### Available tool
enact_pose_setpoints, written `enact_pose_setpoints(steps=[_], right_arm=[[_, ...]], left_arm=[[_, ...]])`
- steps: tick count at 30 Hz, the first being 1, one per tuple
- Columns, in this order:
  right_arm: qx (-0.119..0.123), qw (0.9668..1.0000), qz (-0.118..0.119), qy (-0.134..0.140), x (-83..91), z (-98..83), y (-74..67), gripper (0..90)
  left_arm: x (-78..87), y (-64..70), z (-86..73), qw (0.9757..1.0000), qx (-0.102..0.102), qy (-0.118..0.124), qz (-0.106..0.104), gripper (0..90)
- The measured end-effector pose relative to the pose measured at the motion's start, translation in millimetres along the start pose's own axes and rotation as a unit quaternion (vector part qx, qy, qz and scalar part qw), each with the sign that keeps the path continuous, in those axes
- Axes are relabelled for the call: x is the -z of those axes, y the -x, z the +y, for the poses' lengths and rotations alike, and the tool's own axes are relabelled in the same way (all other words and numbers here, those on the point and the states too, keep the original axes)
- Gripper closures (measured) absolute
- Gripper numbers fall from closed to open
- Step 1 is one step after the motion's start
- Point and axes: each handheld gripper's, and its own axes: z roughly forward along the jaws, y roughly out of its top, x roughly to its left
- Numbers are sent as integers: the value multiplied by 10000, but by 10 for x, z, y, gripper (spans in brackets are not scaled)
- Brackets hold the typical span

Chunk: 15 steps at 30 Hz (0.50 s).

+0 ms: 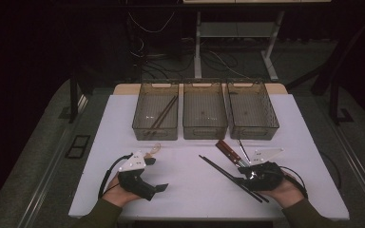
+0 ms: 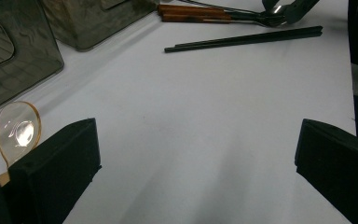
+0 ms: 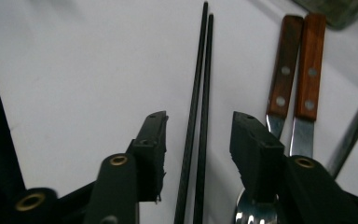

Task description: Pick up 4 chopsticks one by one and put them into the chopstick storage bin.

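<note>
So the thing in play here is the pair of black chopsticks (image 3: 198, 107): two thin, straight, matte black sticks lying side by side on the white table (image 1: 190, 156), practically touching along their whole length. In the right gripper view they run straight up the gap between the jaws, a bit closer to the left jaw than to the right one.

The right gripper (image 3: 198, 140) has its jaws partly spread, roughly a third of the way open I'd say, with the sticks between them, but the pads aren't pressing on them; there's white table showing on both sides of the pair. So it's straddling, not pinching.

Just past the right-hand jaw sit two utensils with wooden handles (image 3: 296, 65), riveted, with metal below the wood, and a shiny spoon bowl (image 3: 256, 212) pokes out right under that jaw.

The left gripper (image 2: 198, 154) has its jaws spread wide with nothing but bare table between them. A clear amber plastic spoon (image 2: 18, 128) sits just outside its left jaw, touching or nearly so, can't quite tell.
</note>
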Motion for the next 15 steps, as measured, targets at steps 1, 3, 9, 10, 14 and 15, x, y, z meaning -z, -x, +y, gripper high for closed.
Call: enact_pose_setpoints(steps=[1, 3, 9, 10, 14, 15], right_arm=[[-1, 10000, -22, -28, 10, -24, -4, 622], [22, 10000, -44, -85, 17, -58, -8, 635], [-10, 9996, -168, -244, -12, -62, -5, 719], [-7, 9994, -212, -262, -13, -64, -6, 735], [-39, 9989, -204, -423, -34, -79, 10, 780], [-40, 9989, -181, -439, -43, -85, 16, 784]], left_arm=[[-2, 0, 0, 10000, 3, -4, -1, 0], [-6, 1, 0, 10000, 3, -13, -3, 0], [-2, 3, 1, 10000, 6, -8, 5, 0], [-3, 2, 1, 10000, 5, -9, 7, 0], [-5, 4, 1, 10000, -2, -26, 6, 0], [-5, 5, 1, 10000, -6, -27, 6, 0]])
